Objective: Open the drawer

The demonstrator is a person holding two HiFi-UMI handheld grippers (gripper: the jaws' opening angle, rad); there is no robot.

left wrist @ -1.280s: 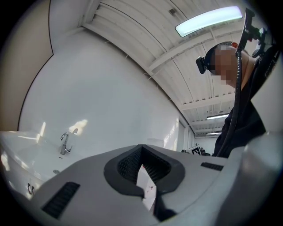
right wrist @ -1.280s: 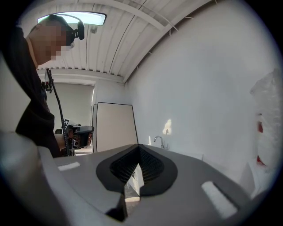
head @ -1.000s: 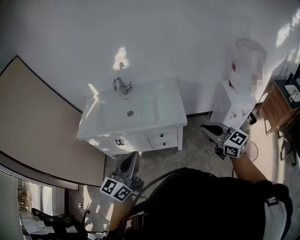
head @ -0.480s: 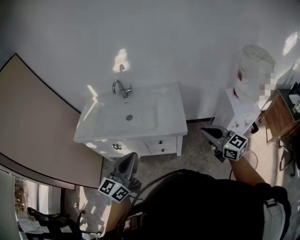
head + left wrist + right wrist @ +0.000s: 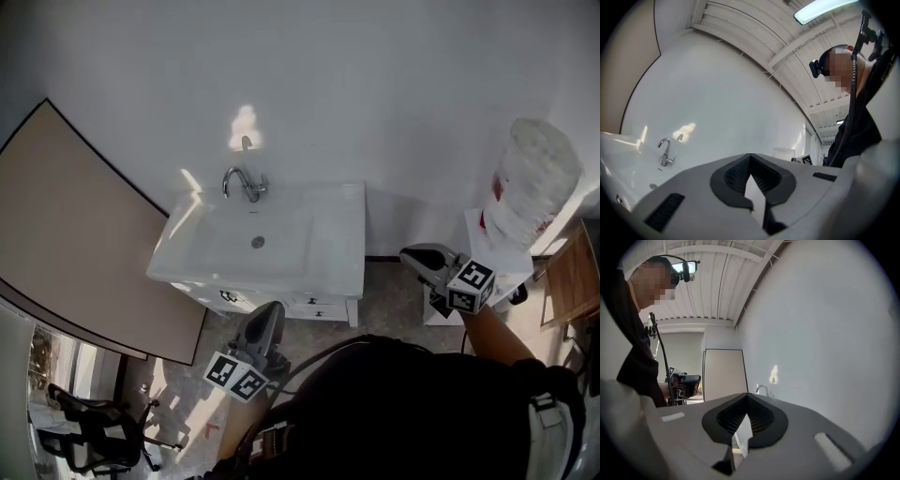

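A white vanity (image 5: pixel 352 246) with a sink and a chrome faucet (image 5: pixel 245 183) stands against the wall. Its small drawer fronts (image 5: pixel 315 306) with dark knobs show just under the top's front edge, seen steeply from above. My left gripper (image 5: pixel 271 310) is shut with nothing in it, held a little short of the vanity's front. My right gripper (image 5: pixel 410 255) hangs to the right of the vanity, apart from it, also shut and holding nothing. The faucet (image 5: pixel 665 153) appears low at the left in the left gripper view, beyond the shut gripper (image 5: pixel 750 156). It shows again, small and far off, as the faucet (image 5: pixel 762 389) over the right gripper (image 5: pixel 746 396).
A water dispenser with a big upturned bottle (image 5: pixel 531 192) stands right of the vanity. A beige door panel (image 5: pixel 84 234) fills the left wall. An office chair (image 5: pixel 89 436) is at the bottom left, a wooden cabinet (image 5: pixel 574 281) at the right edge.
The vanity has come nearer and its drawer fronts have slid mostly under the top's edge. Both grippers have moved forward with the person. The dispenser has shifted right.
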